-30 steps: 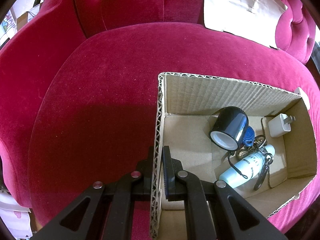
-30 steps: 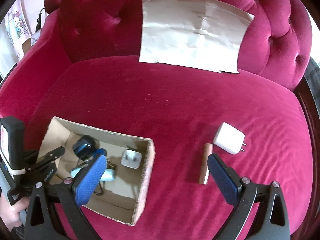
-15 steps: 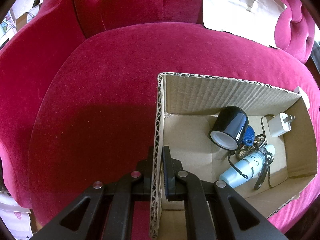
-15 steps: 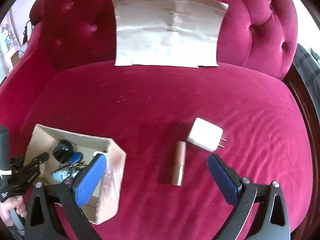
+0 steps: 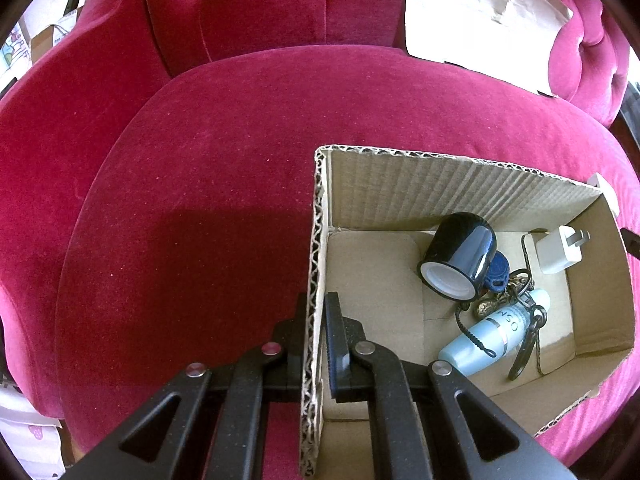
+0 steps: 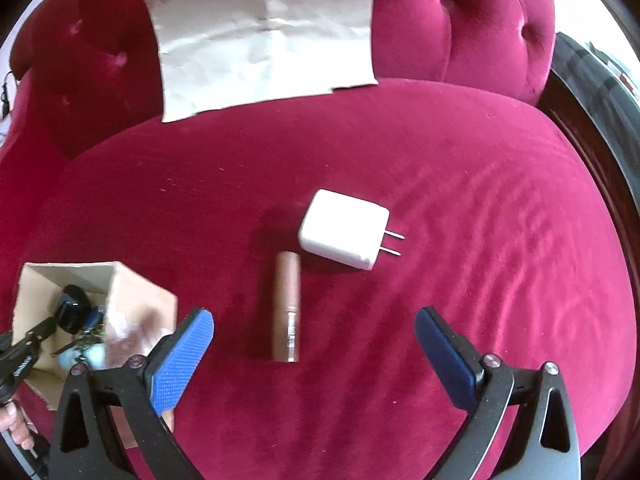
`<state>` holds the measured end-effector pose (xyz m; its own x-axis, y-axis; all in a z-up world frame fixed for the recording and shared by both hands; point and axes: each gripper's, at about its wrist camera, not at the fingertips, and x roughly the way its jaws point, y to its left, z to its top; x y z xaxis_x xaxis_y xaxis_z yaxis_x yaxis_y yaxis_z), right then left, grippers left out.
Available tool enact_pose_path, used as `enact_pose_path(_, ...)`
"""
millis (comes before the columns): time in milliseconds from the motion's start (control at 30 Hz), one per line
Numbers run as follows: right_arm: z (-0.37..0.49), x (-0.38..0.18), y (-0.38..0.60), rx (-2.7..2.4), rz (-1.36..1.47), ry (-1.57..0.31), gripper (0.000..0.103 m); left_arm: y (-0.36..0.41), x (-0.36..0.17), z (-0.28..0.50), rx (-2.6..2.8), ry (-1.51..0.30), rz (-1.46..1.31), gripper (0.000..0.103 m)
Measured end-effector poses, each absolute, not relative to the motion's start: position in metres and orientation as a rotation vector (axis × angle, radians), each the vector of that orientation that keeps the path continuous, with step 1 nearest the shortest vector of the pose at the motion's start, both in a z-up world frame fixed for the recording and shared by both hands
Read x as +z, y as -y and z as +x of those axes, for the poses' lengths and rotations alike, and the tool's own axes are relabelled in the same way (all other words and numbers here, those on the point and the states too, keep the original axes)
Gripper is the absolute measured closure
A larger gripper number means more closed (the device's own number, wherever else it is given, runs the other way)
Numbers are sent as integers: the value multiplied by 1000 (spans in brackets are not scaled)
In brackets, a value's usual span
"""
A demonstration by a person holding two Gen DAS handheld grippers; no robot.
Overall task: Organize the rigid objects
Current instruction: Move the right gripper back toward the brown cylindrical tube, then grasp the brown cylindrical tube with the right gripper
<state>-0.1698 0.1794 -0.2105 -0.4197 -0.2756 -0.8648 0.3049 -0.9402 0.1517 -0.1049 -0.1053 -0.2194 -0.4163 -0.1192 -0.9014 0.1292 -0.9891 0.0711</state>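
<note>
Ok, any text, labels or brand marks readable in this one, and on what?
"NSO": partial lettering on the pale blue bottle lying in the cardboard box; the rest curves out of sight.
White charger, brown tube and black cap: no print visible.

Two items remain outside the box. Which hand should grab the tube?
Right. Its gripper hangs open over the brown tube; the left gripper is clamped on the cardboard box wall.
</note>
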Motion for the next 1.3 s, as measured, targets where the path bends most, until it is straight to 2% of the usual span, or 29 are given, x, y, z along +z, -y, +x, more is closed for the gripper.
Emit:
enact_pose_path(267, -174, -237, -178, -2413, 1470, -79, 0, 105, -219, -106, -2527, -13, 1607, 96)
enact_pose_path(800, -174, -244, -168, -2400, 1446, -88, 1, 105, -219, -105, -2526, -15, 1606, 96)
enact_pose_path(900, -173, -241, -161, -2390, 1433, -118, 11, 105, -219, -105, -2526, -15, 1606, 96)
enact_pose_path(1000, -171, -238, -155, -2380, 1409, -135, 32, 105, -219, -105, -2525, -15, 1607, 96)
enact_pose_path(1067, -170, -237, -154, -2374, 1403, -125, 72, 105, -219, -105, -2526, -14, 1606, 96)
enact_pose_path(1100, -169, -236, -154, -2377, 1400, -126, 81, 104, -219, -105, -2526, -13, 1606, 96)
enact_pose_path(1133, -169, -235, -155, -2381, 1396, -124, 86, 104, -219, -105, -2526, -14, 1606, 96)
enact_pose_path(1300, -168, -234, -154, -2379, 1403, -133, 86, 104, -219, -106, -2527, -12, 1606, 96)
